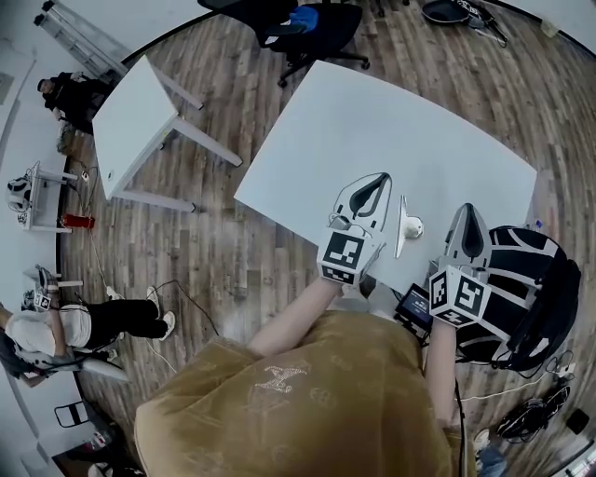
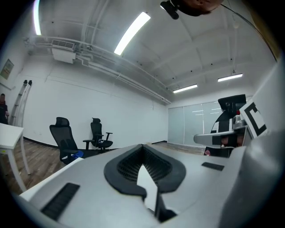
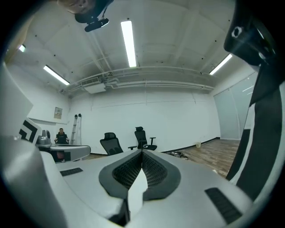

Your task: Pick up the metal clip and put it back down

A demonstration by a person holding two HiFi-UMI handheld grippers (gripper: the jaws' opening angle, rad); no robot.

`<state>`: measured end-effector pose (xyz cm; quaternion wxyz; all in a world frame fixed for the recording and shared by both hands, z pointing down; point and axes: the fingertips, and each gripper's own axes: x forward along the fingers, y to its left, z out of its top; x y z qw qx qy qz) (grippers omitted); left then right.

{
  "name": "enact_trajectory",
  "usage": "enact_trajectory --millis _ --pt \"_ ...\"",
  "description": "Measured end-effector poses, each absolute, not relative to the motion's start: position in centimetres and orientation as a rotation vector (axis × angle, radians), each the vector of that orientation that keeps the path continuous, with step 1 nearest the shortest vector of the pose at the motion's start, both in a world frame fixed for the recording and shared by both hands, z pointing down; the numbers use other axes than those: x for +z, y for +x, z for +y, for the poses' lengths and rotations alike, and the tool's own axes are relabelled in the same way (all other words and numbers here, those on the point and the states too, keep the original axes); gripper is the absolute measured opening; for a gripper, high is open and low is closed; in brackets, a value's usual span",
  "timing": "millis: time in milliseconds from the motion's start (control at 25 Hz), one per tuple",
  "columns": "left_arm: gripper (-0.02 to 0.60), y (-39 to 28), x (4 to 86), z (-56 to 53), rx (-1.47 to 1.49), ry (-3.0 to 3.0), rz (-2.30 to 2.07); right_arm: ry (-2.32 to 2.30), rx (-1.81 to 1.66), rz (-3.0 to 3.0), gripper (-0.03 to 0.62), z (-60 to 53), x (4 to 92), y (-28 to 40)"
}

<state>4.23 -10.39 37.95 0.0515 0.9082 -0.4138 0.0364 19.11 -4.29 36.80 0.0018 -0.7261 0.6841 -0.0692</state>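
Observation:
The metal clip [image 1: 401,226], a slim silvery strip with a small round white piece beside it, lies on the white table [image 1: 372,121] near its front edge. It sits between my two grippers, and neither touches it. In the head view my left gripper [image 1: 381,178] is held just left of the clip, and my right gripper [image 1: 468,209] just right of it. Both are shut with nothing between the jaws. The left gripper view shows that gripper [image 2: 143,146] pointing out level across the room, as does the right gripper view for the other [image 3: 142,151]. Neither gripper view shows the clip.
A black bag [image 1: 526,289] sits just off the table's right front corner, and a small screen device [image 1: 413,304] is near my body. A second white table [image 1: 130,121] stands to the left. A black office chair [image 1: 307,28] stands beyond the table. People sit at the far left.

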Motion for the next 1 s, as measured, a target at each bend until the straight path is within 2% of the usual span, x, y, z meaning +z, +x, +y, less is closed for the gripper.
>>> enact_trajectory --millis 400,1000 --pt "0.006 3.1 35.4 -9.1 0.038 2.765 -1.310 -2.303 -0.128 2.095 0.009 -1.9 34.3 19.4" --pt "0.006 2.3 35.7 -8.8 0.033 2.735 -1.343 -2.297 -0.084 2.184 0.009 -1.7 34.3 17.6"
